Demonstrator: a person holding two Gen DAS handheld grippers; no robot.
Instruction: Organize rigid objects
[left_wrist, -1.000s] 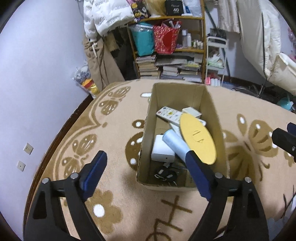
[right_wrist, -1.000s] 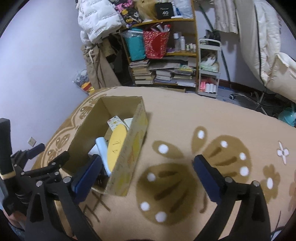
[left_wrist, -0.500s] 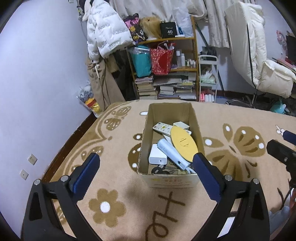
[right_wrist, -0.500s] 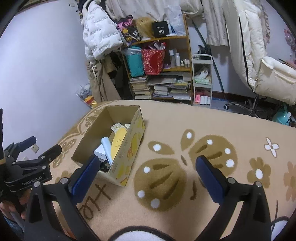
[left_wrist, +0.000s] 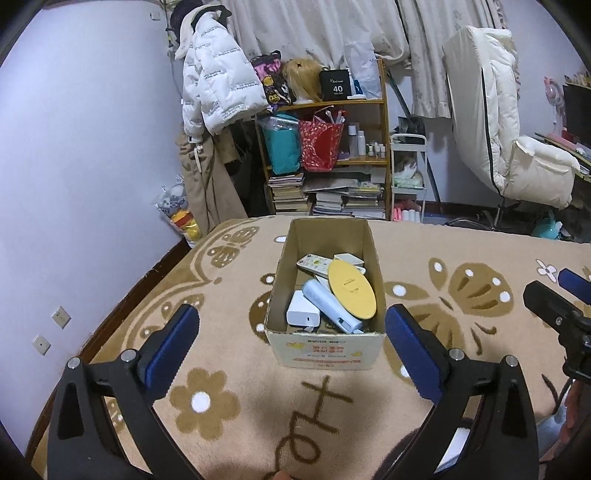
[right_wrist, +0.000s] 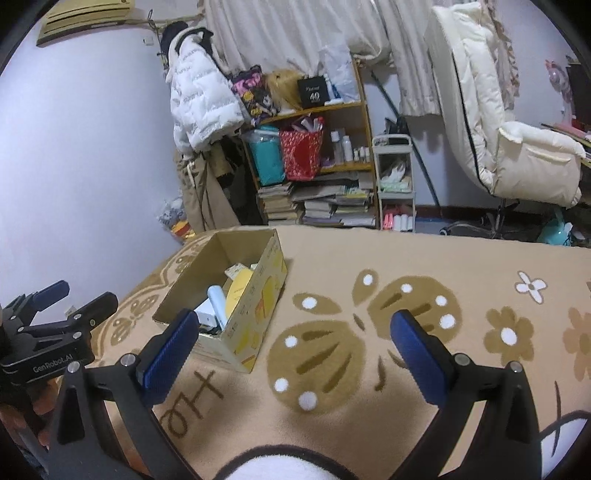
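The cardboard box (left_wrist: 325, 291) is seen straight ahead of the left gripper (left_wrist: 288, 347), out past its fingers (left_wrist: 413, 354) and not between them. The box's long side runs away from the left gripper, so its short front wall is faced.

From the right gripper (right_wrist: 291, 354), the same box (right_wrist: 255, 306) is seen off to the left and turned at a slant. So the left gripper is judged to be the better one for reaching in.

Inside the box lie a yellow oval board (left_wrist: 351, 288), a light blue tube (left_wrist: 328, 306), a white charger block (left_wrist: 303, 314) and a white remote (left_wrist: 314, 263). The box rests on the flower carpet (left_wrist: 461, 288).

The left fingers have just been opening and are spread wide, with nothing between them. The right fingers (right_wrist: 417, 354) are spread wide too, and nothing is held.
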